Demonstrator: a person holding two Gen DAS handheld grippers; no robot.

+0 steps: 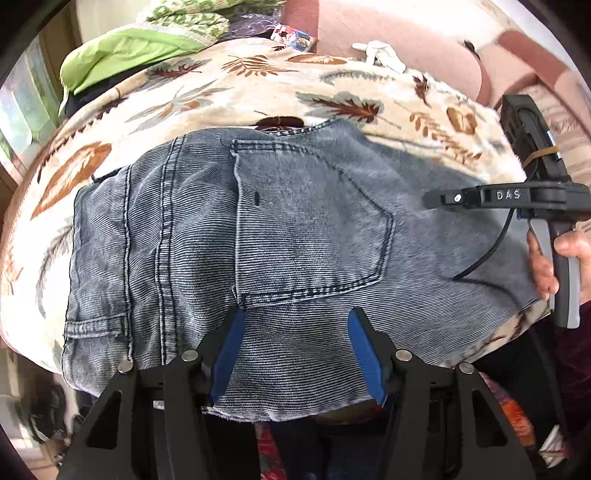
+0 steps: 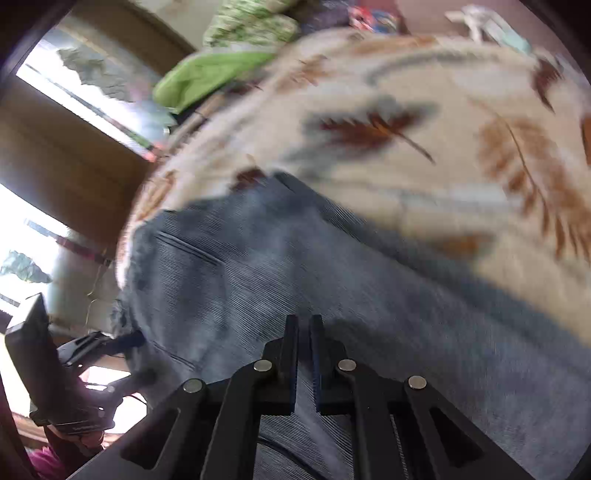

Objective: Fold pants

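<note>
Grey-blue denim pants [image 1: 295,236] lie folded on a leaf-patterned blanket [image 1: 229,88], back pocket [image 1: 310,229] facing up. My left gripper [image 1: 295,317] is open, its blue pads spread just above the near edge of the pants, holding nothing. My right gripper shows at the right of the left wrist view [image 1: 428,198], held by a hand over the pants' right part. In the blurred right wrist view the right gripper [image 2: 303,325] has its fingers nearly together above the denim [image 2: 332,280], with no cloth visibly pinched. The left gripper shows at its lower left [image 2: 122,343].
A green cloth [image 1: 122,55] and a green-white knit [image 1: 184,18] lie at the blanket's far left. A pink sofa [image 1: 406,40] with a white item [image 1: 380,53] stands behind. A window [image 2: 74,92] is at the left.
</note>
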